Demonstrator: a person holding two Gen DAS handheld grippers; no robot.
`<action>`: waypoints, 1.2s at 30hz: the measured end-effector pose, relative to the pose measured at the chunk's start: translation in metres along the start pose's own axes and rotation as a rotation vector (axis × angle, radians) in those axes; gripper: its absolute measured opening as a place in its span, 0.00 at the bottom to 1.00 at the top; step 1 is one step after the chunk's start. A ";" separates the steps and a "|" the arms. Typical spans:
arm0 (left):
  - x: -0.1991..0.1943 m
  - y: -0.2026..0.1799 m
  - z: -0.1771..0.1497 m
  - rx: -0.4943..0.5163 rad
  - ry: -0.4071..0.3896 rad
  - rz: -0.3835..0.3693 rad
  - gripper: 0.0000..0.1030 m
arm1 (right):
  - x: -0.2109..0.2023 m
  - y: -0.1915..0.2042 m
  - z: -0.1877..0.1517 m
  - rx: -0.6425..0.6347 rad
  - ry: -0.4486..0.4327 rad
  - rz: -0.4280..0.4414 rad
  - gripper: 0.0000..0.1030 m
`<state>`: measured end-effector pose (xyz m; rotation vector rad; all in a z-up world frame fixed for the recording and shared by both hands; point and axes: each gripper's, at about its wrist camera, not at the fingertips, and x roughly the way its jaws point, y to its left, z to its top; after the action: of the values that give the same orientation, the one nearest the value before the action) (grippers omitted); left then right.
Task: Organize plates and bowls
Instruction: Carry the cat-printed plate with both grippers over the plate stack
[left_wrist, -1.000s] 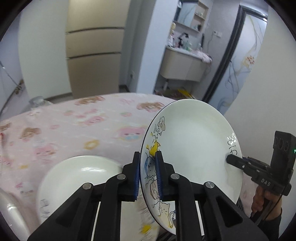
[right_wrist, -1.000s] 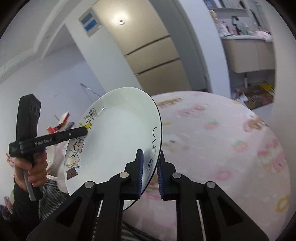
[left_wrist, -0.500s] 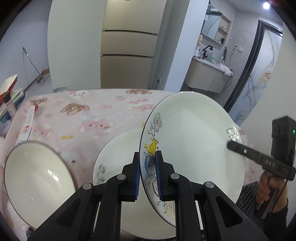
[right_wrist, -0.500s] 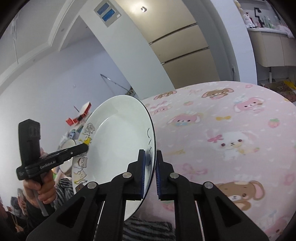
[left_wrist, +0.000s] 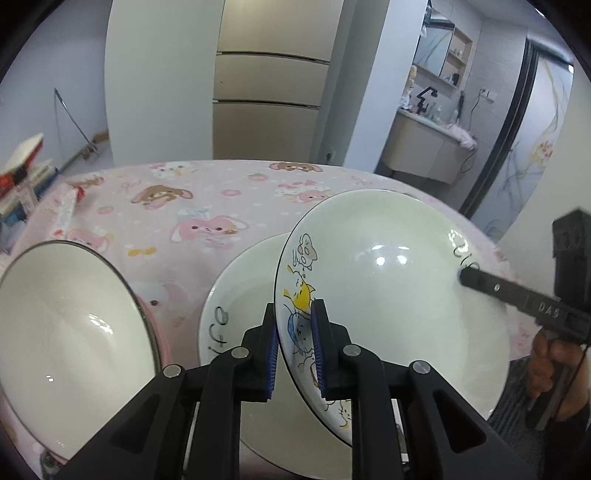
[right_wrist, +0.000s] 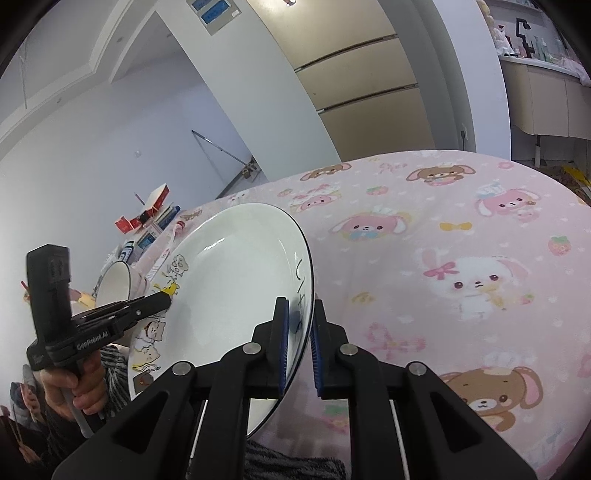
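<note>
Tilted plate (left_wrist: 388, 295) held above table (left_wrist: 207, 206), left claw (left_wrist: 293, 347) on its near-left rim, right claw (right_wrist: 297, 350) opposite. Second plate (left_wrist: 240, 295) under it; bowl (left_wrist: 66, 332) left.

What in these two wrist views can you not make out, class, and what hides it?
- Lower plate, left wrist view: its right half is hidden behind the held plate and the left tongs.
- Bowl, left wrist view: its bottom is cut off by the frame edge.
- Lettering on the held plate's rim, right wrist view: partly covered by the right tongs.
- Lower plate, right wrist view: not visible, as the held plate blocks it.
</note>
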<state>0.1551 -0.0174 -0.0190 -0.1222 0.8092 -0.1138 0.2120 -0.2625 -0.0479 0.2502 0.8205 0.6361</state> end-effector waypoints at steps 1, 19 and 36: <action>0.000 -0.001 -0.001 0.010 -0.005 0.016 0.18 | 0.003 0.001 0.001 0.000 0.004 -0.007 0.11; 0.013 -0.014 -0.013 0.087 0.015 0.202 0.24 | 0.022 0.017 0.005 -0.079 0.035 -0.097 0.12; 0.004 -0.017 -0.019 0.099 -0.017 0.225 0.28 | 0.025 0.025 -0.001 -0.138 0.029 -0.126 0.13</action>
<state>0.1432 -0.0356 -0.0319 0.0610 0.7936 0.0596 0.2136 -0.2278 -0.0525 0.0636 0.8101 0.5760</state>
